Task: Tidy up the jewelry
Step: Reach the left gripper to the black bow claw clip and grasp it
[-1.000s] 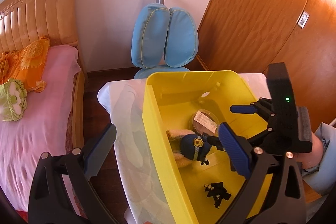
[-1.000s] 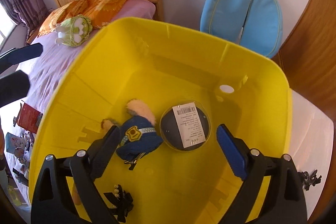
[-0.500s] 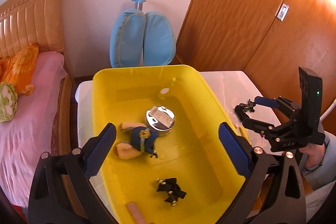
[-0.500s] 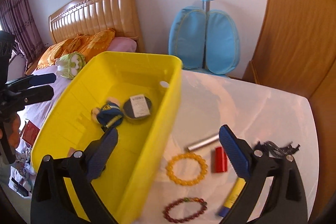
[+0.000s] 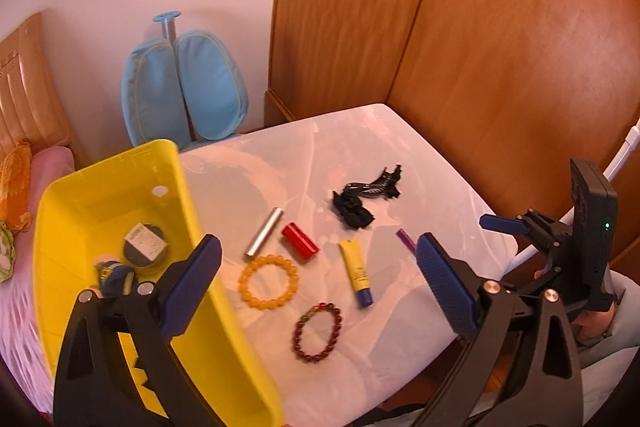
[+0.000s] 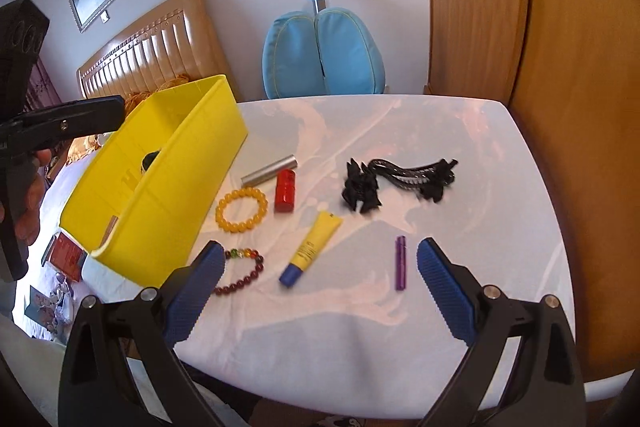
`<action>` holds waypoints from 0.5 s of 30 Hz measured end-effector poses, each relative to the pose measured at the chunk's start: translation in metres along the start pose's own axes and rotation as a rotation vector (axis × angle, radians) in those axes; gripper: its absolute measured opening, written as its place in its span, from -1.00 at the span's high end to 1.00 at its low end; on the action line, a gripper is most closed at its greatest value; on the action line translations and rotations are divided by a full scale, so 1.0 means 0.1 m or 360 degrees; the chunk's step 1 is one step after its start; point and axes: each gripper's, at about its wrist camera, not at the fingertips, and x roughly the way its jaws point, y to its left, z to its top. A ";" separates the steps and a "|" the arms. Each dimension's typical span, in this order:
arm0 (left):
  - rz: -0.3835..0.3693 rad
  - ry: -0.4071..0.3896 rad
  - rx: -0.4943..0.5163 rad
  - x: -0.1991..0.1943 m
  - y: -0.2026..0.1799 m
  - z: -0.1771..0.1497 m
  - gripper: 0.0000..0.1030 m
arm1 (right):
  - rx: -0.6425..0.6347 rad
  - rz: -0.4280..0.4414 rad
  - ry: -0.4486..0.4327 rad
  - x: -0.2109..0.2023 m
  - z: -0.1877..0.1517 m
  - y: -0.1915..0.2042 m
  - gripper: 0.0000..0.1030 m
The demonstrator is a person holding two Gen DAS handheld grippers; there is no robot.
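- Left tongs (image 5: 318,269): wide apart, empty, above the gap between bin and scattered pieces.
- Right tongs (image 6: 320,287): likewise spread, gripping nothing, low over the near desk (image 6: 500,155) edge.
- Amber bracelet (image 6: 241,209): flat on the desk, just beside the yellow bin (image 6: 176,183) wall at 3 o'clock of it; likely rigid beads on elastic, light, prone to rolling off smooth pads; best pinched across one side of the ring.
- Dark red bracelet (image 6: 240,273): at 6 o'clock of the amber one, partly behind the right tongs' left finger; probably same handling.
- Black hair clips (image 6: 400,183): at 2 o'clock of the cluster, tangled, stiff and light by the look; count hard to make out.
- Yellow tube (image 6: 312,247), red cylinder (image 6: 285,191), silver tube (image 6: 269,170), purple stick (image 6: 400,263): between bracelets and clips; smooth, likely slippery.
- Bin interior: only a round tin (image 5: 145,251) and plush toy (image 5: 116,277) clear in the left view; near floor hidden by the wall and tongs.
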 end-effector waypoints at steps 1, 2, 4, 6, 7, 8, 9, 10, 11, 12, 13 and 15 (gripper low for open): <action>-0.0010 0.0013 0.0002 0.06 -0.10 -0.01 -0.85 | -0.0016 0.0001 0.0002 -0.05 -0.03 -0.06 -0.90; -0.0009 0.0035 0.0001 0.13 -0.21 -0.02 -0.85 | -0.0031 -0.0002 -0.0002 -0.10 -0.07 -0.12 -0.90; 0.0008 0.0088 -0.0028 0.26 -0.35 -0.07 -0.85 | -0.0041 -0.0009 0.0009 -0.14 -0.10 -0.24 -0.90; -0.0021 0.0135 -0.0059 0.37 -0.41 -0.09 -0.85 | -0.0032 -0.0003 0.0017 -0.14 -0.10 -0.35 -0.90; -0.0018 0.0151 -0.0065 0.42 -0.43 -0.09 -0.85 | -0.0028 0.0003 0.0019 -0.12 -0.09 -0.39 -0.90; -0.0007 0.0158 -0.0056 0.47 -0.44 -0.08 -0.85 | -0.0028 0.0008 0.0027 -0.09 -0.08 -0.42 -0.90; 0.0008 0.0162 -0.0029 0.54 -0.46 -0.07 -0.85 | -0.0033 0.0009 0.0034 -0.04 -0.06 -0.45 -0.90; 0.0030 0.0160 0.0008 0.61 -0.48 -0.05 -0.85 | -0.0038 0.0004 0.0041 0.01 -0.05 -0.47 -0.90; 0.0046 0.0156 0.0046 0.69 -0.50 -0.02 -0.85 | -0.0041 -0.0007 0.0051 0.08 -0.03 -0.50 -0.90; 0.0050 0.0166 0.0081 0.79 -0.51 0.01 -0.85 | -0.0038 -0.0021 0.0064 0.16 -0.01 -0.54 -0.90; 0.0057 0.0192 0.0100 0.91 -0.52 0.04 -0.85 | -0.0026 -0.0044 0.0080 0.24 0.01 -0.57 -0.90; 0.0075 0.0272 0.0071 1.17 -0.48 0.11 -0.85 | 0.0015 -0.0091 0.0135 0.38 0.05 -0.65 -0.90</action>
